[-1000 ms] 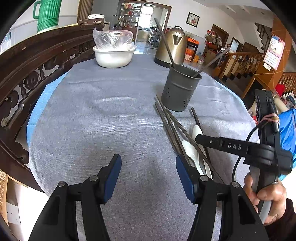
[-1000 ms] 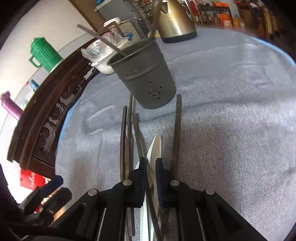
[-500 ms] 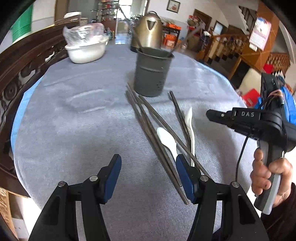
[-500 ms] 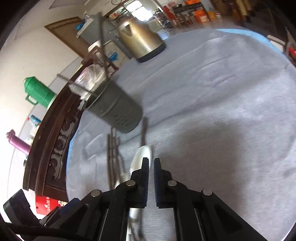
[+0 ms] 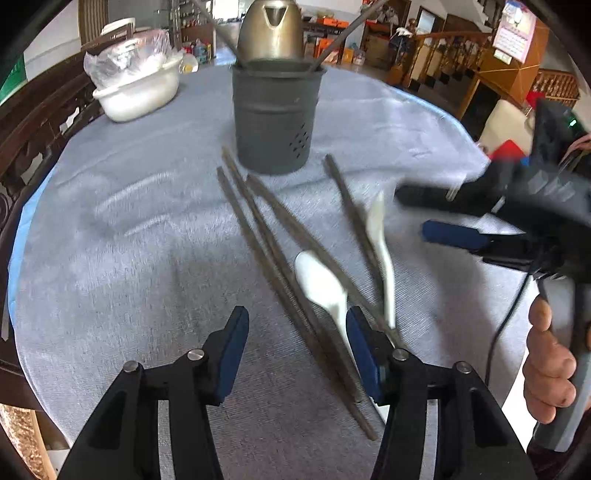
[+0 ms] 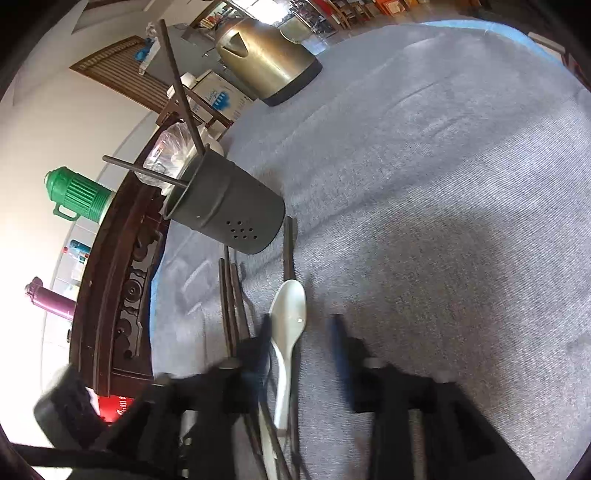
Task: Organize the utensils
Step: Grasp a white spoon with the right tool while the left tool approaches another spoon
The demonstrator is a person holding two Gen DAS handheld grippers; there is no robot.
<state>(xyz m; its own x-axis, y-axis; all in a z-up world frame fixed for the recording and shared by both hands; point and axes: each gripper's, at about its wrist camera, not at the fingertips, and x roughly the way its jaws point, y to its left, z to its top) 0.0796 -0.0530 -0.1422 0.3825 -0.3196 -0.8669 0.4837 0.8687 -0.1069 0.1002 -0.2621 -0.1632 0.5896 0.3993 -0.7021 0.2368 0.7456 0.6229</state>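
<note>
A dark grey utensil holder [image 5: 275, 118] with two sticks in it stands on the grey cloth; it also shows in the right wrist view [image 6: 225, 214]. Several dark chopsticks [image 5: 266, 236] and two white spoons [image 5: 321, 284] [image 5: 380, 240] lie in front of it. My left gripper [image 5: 295, 354] is open and empty, low over the near ends of the chopsticks. My right gripper [image 6: 301, 343] is open and blurred, with a white spoon [image 6: 290, 325] lying between its fingers. It also appears at the right of the left wrist view [image 5: 443, 214].
A brass kettle [image 5: 269, 33] stands behind the holder. A white bowl [image 5: 138, 92] with a plastic bag sits at the back left. A dark carved wooden rail [image 6: 110, 295] runs along the table's left side. A green jug [image 6: 79, 195] stands beyond it.
My right gripper has gone from shut to open and moved over the spoon. My left gripper has moved closer to the chopsticks and holder, still open.
</note>
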